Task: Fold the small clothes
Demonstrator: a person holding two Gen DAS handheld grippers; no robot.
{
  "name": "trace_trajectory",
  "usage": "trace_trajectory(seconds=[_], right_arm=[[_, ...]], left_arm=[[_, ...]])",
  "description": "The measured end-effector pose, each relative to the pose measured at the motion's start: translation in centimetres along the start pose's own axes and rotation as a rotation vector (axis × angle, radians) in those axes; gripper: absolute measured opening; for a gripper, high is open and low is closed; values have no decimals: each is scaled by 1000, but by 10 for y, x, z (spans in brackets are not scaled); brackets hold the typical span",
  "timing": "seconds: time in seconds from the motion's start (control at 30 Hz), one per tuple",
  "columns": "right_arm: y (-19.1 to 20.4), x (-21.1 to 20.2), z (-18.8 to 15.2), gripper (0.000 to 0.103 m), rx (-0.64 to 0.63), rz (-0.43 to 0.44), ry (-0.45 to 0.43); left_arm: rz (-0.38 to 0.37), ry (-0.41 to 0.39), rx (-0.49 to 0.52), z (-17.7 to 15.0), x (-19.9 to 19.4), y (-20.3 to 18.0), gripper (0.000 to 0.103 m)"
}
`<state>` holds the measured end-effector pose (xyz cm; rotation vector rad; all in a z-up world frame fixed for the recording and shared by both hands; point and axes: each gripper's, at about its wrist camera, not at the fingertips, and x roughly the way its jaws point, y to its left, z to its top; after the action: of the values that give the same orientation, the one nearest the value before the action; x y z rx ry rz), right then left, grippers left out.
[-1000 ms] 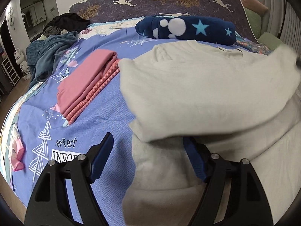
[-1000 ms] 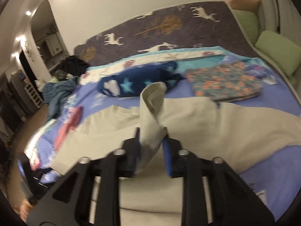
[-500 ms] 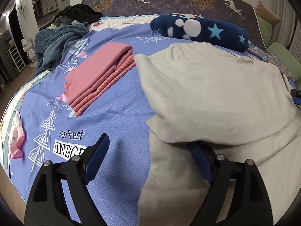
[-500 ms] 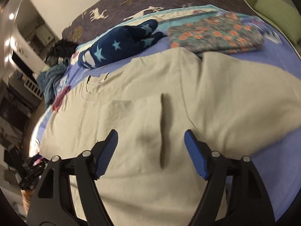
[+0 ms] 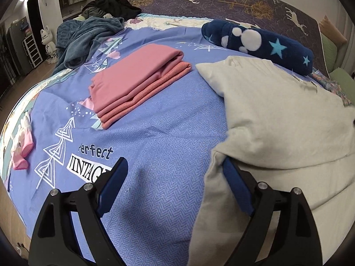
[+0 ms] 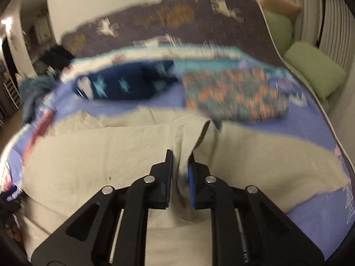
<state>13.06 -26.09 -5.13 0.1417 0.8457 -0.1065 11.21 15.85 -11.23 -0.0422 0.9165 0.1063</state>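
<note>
Right wrist fingers (image 6: 180, 161) closing, pinching a cream garment (image 6: 88, 155) fold; left fingers (image 5: 175, 173) wide at its edge

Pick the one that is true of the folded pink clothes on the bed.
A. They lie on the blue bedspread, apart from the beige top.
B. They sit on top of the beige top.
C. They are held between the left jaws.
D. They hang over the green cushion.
A: in the left wrist view the pink clothes rest on the bedspread, with bare blue cloth between them and the beige top.
</note>
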Motion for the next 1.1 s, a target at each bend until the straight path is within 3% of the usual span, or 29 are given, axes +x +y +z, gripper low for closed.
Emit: trace_trajectory(seconds=[0.07,0.1,0.13,0.17,0.27,0.37,0.43,0.53,0.67,0.8,0.87,0.9,0.93,1.03,1.1], right_arm=[[-9,23,-11,38,25,-50,113],[-9,25,-12,54,35,-97,118],[-9,19,-12,59,54,-155,72],[-7,12,-9,59,62,-167,31],[26,-7,14,59,4,-38,-29],[99,-12,36,58,-181,138,-13],[161,-8,48,58,-323,249,12],[256,11,52,57,-513,345,77],[356,61,50,57,-657,348,198],[415,106,33,66,-750,289,314],[426,127,21,54,-809,222,364],[432,136,16,14,-839,165,366],[434,140,16,4,-846,112,334],[425,132,44,3,-679,162,272],[419,133,61,3,-607,176,249]], left_arm=[[7,-5,-6,-1,-2,1,88],[8,-8,-6,-1,-3,2,88],[6,-14,-2,-2,-5,1,85],[-4,-19,6,-3,-7,0,82],[-59,-25,28,-4,-11,-4,67],[-149,-11,31,-7,-12,-7,59],[-166,-16,43,-7,-13,-9,59],[-181,-17,66,-3,-8,-12,59],[-202,7,49,3,1,-10,59],[-221,9,40,6,5,-8,59],[-248,3,34,7,6,-7,41],[-266,-3,32,9,6,-6,19],[-282,-10,31,11,4,-6,8],[-213,-88,43,19,-5,-8,8],[-186,-99,48,23,-3,-9,8]])
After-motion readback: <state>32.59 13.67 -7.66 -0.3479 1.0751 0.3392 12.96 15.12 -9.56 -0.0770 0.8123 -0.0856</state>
